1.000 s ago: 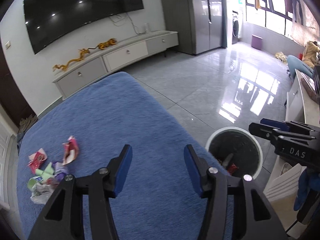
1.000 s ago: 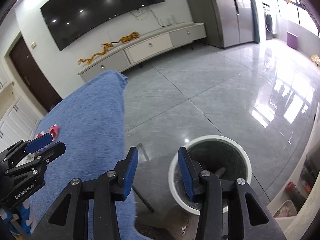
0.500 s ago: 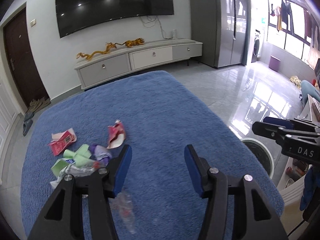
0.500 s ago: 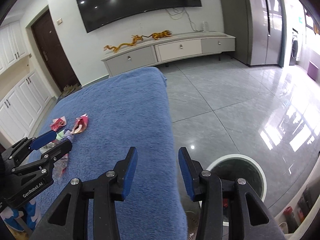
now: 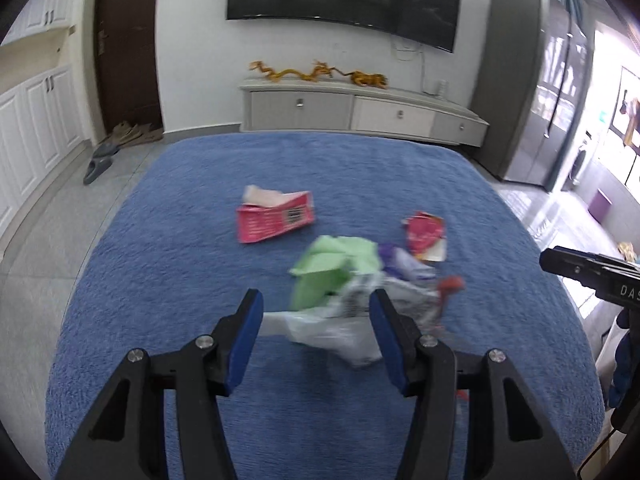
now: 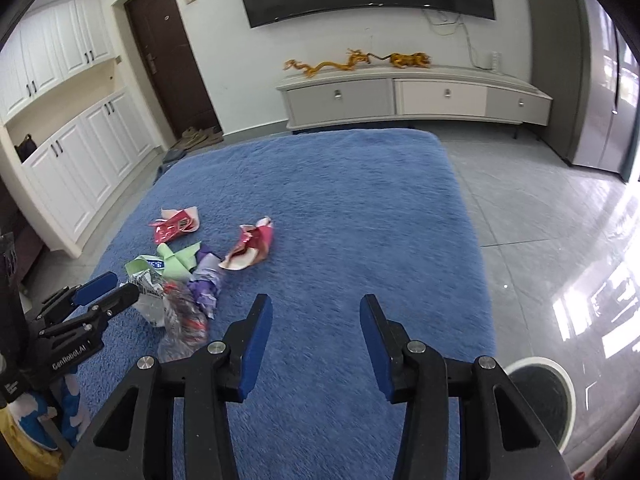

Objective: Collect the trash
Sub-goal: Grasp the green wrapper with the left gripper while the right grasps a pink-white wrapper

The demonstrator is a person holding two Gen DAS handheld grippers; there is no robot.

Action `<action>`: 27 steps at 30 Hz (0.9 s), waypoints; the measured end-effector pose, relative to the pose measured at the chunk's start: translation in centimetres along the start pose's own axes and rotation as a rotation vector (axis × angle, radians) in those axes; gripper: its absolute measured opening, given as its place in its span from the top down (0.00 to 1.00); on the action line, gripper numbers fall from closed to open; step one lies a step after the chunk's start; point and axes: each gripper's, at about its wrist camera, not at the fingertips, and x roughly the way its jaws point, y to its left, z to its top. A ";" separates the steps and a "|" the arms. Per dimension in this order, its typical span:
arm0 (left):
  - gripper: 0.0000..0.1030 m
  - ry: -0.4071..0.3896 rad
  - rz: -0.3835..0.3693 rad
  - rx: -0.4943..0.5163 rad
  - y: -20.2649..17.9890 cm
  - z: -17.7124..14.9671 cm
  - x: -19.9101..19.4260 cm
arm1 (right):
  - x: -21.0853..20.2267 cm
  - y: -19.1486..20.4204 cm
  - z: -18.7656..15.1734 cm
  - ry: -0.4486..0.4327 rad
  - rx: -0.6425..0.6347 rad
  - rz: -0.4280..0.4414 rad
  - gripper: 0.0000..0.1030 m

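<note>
- The left hand-held gripper (image 5: 316,330) is being held with its jaws apart and empty, just above the near edge of the trash pile on the blue rug (image 5: 160,280).
- The right hand-held gripper (image 6: 316,334) is being held over bare rug with nothing between its pads; its jaws have just been opening a little further.
- The trash is lying in one cluster on the rug: a clear crumpled plastic bag (image 5: 340,328) nearest the left jaws, green paper (image 5: 328,268) behind it, a purple wrapper (image 6: 206,280), a red-and-white wrapper (image 6: 250,248) and a flattened red carton (image 5: 274,216) farther off.
- The white-rimmed bin (image 6: 540,400) is standing on the tiled floor, off the rug's near right corner.
- The step in hand is judged to be the reach for another piece, with most of the pile not yet collected.
- The next move is judged to call for the left jaws being lowered around the plastic bag and closed on it alone, without the loose green paper being dragged along.
- Compared with a second ago, both views are being turned away from the bin and toward the pile: the bin is gone from the left view and is pushed to the corner of the right one.
</note>
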 end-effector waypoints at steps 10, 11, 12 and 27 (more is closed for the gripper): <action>0.48 0.048 -0.162 -0.054 2.2 1.4 2.0 | 6.6 2.6 3.0 0.063 -0.020 0.118 0.54; 0.48 0.054 -0.182 -0.049 2.0 1.7 2.2 | 7.3 2.8 3.3 0.072 -0.020 0.130 0.54; 0.48 0.061 -0.190 -0.049 1.9 2.0 2.6 | 7.9 3.0 3.5 0.078 -0.020 0.137 0.53; 0.49 0.215 -0.275 -0.099 2.1 3.2 7.6 | 11.3 2.2 4.2 0.136 0.023 0.218 0.64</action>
